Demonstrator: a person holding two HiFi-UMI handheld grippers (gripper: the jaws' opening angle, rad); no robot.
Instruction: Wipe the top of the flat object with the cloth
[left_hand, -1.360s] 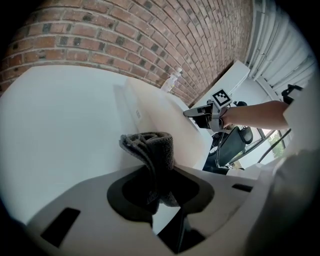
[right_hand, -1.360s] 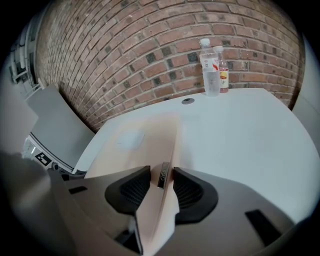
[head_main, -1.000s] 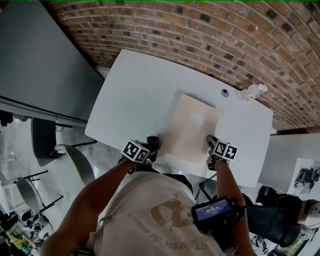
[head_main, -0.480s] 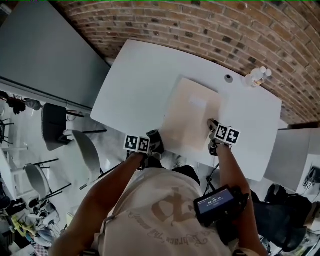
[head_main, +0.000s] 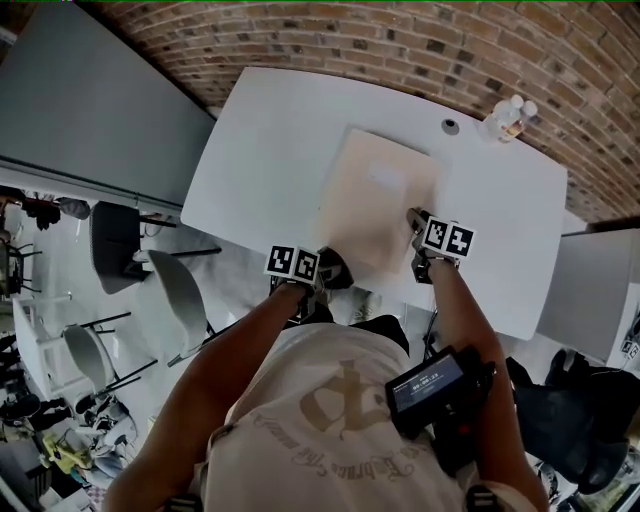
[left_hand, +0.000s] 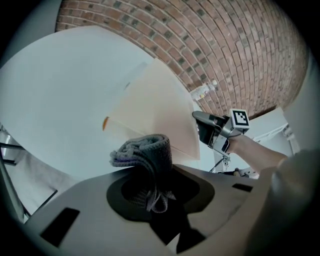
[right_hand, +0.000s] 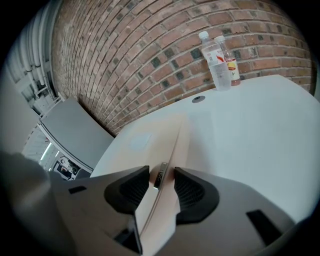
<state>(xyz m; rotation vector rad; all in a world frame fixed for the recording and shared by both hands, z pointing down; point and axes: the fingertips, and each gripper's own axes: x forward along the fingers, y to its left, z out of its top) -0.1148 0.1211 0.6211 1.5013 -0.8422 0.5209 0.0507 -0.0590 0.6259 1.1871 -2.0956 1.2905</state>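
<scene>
The flat object (head_main: 380, 200) is a beige slab lying on the white table (head_main: 260, 150). A folded grey cloth (left_hand: 145, 152) sticks out of my left gripper (left_hand: 155, 185), which is shut on it. In the head view that gripper (head_main: 333, 268) hovers at the table's near edge, just short of the slab's near left corner. My right gripper (right_hand: 161, 177) is open. Its jaws stand either side of the slab's (right_hand: 150, 145) right edge with a narrow gap on each side. The left gripper view shows this right gripper (left_hand: 207, 127) beyond the slab (left_hand: 155, 110).
Two plastic bottles (right_hand: 220, 60) stand at the table's far right by the brick wall, with a round cable hole (right_hand: 198, 99) next to them. Grey chairs (head_main: 115, 245) stand on the floor to the left. A grey panel (head_main: 80, 110) lies beyond them.
My left gripper has carried the cloth to the right along the table's near edge, closer to the slab's near corner, and has rolled. The right gripper stays at the slab's right edge.
</scene>
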